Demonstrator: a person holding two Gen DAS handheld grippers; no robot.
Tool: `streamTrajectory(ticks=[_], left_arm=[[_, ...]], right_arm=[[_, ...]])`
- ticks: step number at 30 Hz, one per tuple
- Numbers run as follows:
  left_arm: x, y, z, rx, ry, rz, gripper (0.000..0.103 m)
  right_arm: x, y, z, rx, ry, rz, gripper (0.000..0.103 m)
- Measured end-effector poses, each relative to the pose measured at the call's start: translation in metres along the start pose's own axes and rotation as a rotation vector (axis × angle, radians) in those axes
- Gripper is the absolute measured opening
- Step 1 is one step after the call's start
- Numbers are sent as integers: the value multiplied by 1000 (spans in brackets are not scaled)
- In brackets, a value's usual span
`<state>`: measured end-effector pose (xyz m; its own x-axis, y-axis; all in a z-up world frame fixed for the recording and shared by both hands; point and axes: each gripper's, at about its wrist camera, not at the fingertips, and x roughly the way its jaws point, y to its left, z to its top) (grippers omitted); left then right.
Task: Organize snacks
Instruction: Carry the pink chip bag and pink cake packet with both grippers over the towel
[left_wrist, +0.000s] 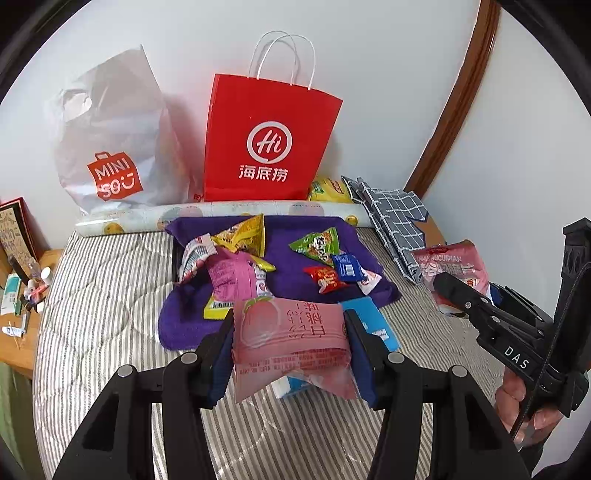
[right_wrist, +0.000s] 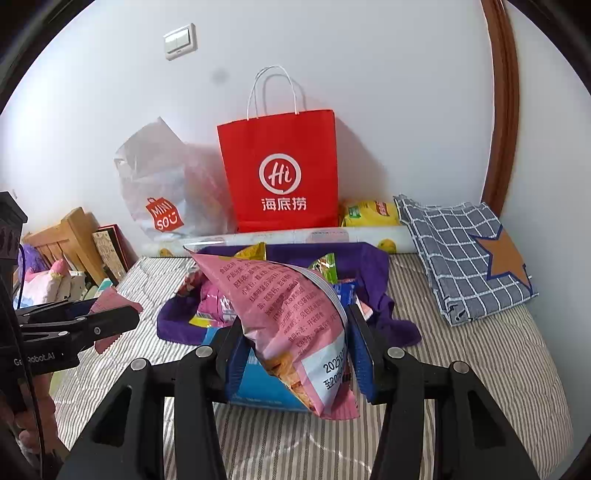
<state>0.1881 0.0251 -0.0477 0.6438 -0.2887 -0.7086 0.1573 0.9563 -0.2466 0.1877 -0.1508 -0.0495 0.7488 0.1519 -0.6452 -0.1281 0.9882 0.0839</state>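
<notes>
Pinched in 2 grippers, left (left_wrist: 290, 343) on soft pink peach packet (left_wrist: 291, 341), right (right_wrist: 293, 345) on puffy pink crisp bag (right_wrist: 284, 325), both short of red paper bag (left_wrist: 271, 138); slippery film may slide free.

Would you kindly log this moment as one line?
left hand-held gripper: shut on peach snack packet | right hand-held gripper: shut on pink chip bag

Home bedroom: striped quilt (left_wrist: 110, 295) on bed, w/ nightstand (left_wrist: 22, 332).
</notes>
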Motion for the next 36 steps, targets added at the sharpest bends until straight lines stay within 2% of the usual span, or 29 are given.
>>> streamTrajectory(ticks=[36], left_arm=[[25, 19, 50, 2, -28, 6, 52]], right_arm=[[36, -3, 49, 1, -30, 5, 49]])
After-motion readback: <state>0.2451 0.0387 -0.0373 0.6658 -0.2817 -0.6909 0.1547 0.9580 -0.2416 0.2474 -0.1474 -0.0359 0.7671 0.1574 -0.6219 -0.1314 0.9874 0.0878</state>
